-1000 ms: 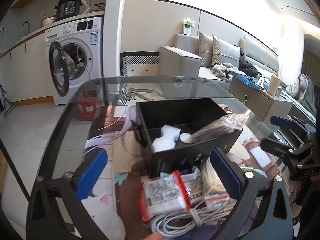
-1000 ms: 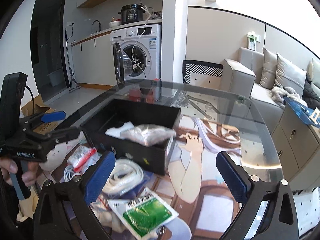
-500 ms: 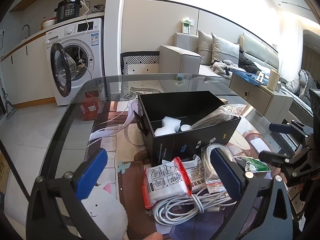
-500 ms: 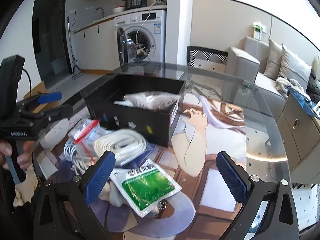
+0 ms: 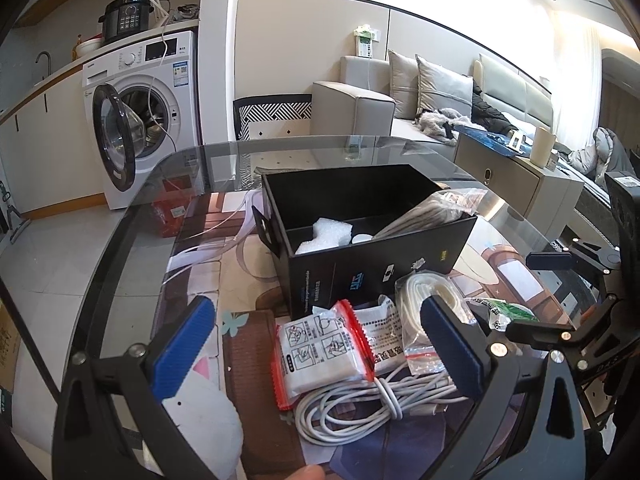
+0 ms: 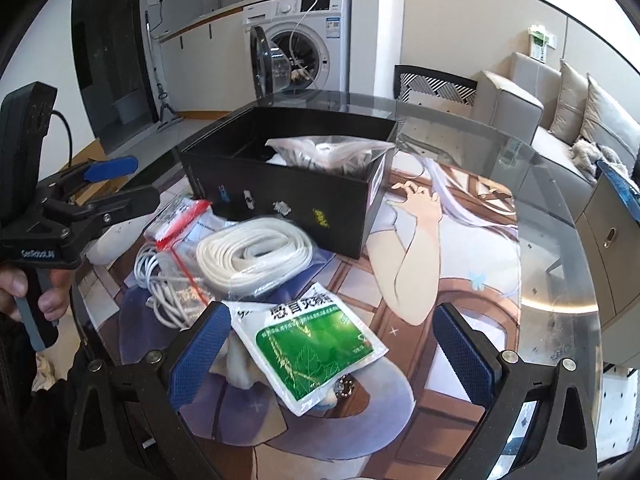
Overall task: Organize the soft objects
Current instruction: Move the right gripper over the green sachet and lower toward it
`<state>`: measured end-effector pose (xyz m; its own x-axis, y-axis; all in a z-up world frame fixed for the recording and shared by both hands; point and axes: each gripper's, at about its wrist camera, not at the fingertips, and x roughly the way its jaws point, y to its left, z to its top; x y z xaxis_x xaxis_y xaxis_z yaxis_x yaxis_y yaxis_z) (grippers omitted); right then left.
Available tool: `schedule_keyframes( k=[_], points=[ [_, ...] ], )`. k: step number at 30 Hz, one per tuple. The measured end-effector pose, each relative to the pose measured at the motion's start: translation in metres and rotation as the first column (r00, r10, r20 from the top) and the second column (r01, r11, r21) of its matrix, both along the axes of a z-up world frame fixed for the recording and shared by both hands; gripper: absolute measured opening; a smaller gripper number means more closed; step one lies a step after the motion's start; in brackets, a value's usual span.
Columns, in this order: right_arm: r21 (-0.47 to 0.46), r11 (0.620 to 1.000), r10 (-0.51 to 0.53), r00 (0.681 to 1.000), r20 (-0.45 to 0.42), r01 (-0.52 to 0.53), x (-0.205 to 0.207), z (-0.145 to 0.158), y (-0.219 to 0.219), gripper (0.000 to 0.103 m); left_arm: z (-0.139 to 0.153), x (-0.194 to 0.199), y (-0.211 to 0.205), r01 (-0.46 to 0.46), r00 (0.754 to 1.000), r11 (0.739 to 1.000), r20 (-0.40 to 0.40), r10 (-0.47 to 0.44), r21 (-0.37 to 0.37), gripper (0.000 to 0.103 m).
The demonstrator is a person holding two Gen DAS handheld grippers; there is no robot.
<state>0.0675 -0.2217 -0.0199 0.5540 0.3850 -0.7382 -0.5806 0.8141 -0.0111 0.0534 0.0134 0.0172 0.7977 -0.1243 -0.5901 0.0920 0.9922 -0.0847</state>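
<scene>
Both grippers, left [image 5: 320,344] and right [image 6: 332,344], hover with jaws released, grasping nothing; your packets [image 5: 320,350] and cable [image 5: 372,400] lie near the box [image 5: 372,240], within reach for loading.

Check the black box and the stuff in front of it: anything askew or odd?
One thing: the clear bag in the black box leans on the right wall and pokes over the rim instead of lying inside. The white cable, red-edged packet and green packet still lie loose on the table.
</scene>
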Motion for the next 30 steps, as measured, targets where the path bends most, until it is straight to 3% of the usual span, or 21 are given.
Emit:
schedule_keyframes(
  k=[16,21,24,30],
  points=[
    [0.047,0.982,-0.178,0.977,-0.12,0.185,0.035,-0.023,-0.016,0.102,-0.005,0.003,0.003,-0.004,1.0,1.0,-0.02,0.004,0.0,0.103],
    [0.054,0.981,-0.18,0.975,-0.133,0.189,0.04,-0.026,-0.019,0.102,-0.006,0.004,0.003,-0.005,1.0,1.0,-0.022,0.005,-0.001,0.103],
    [0.104,0.974,-0.178,0.966,-0.187,0.199,0.045,-0.028,-0.025,0.102,-0.008,0.005,0.002,-0.003,1.0,1.0,-0.025,0.003,0.001,0.103],
    [0.11,0.974,-0.176,0.967,-0.184,0.198,0.049,-0.03,-0.02,0.102,-0.011,0.005,0.001,-0.004,0.999,1.0,-0.034,0.004,0.0,0.103]
  ],
)
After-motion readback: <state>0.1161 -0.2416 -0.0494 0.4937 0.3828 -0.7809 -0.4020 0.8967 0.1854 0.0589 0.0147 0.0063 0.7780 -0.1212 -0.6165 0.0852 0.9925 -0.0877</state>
